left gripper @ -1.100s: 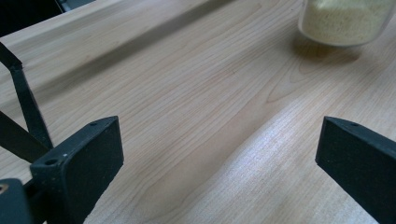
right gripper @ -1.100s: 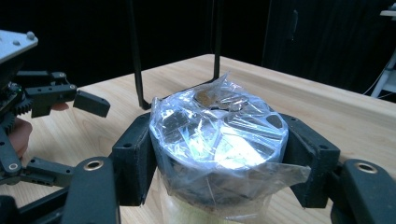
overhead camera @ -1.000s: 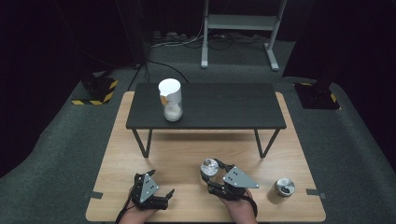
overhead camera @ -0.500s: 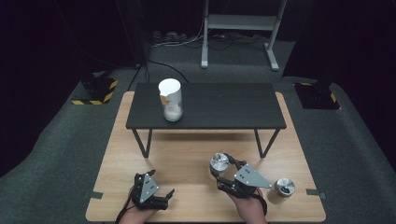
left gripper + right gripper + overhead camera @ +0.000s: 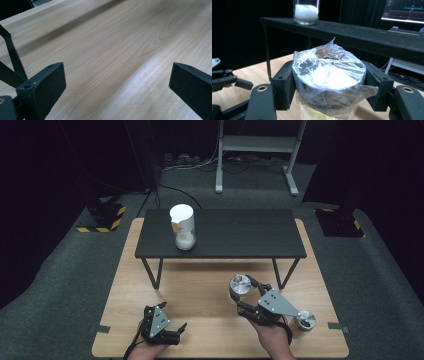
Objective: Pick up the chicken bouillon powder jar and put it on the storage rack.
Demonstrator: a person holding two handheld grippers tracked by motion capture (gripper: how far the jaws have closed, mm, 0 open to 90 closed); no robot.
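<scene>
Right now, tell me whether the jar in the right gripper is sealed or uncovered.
Sealed. In the right gripper view, crinkled clear plastic wrap is stretched over the top of the jar, and the right gripper clamps it on both sides.

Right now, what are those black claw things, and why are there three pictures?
They are grippers: tools with two black jaws, and a person holds one in each hand. One picture comes from a camera up high, looking down on a wooden table. The other two come from small cameras riding on the grippers.

The left gripper sits low by the table with its jaws wide open and nothing between them; its camera sees bare wood. The right gripper is shut on a jar with clear plastic wrap over its top.

A small metal cup lies near the right hand. Farther back stands a low black table with a glass holding something white.
</scene>
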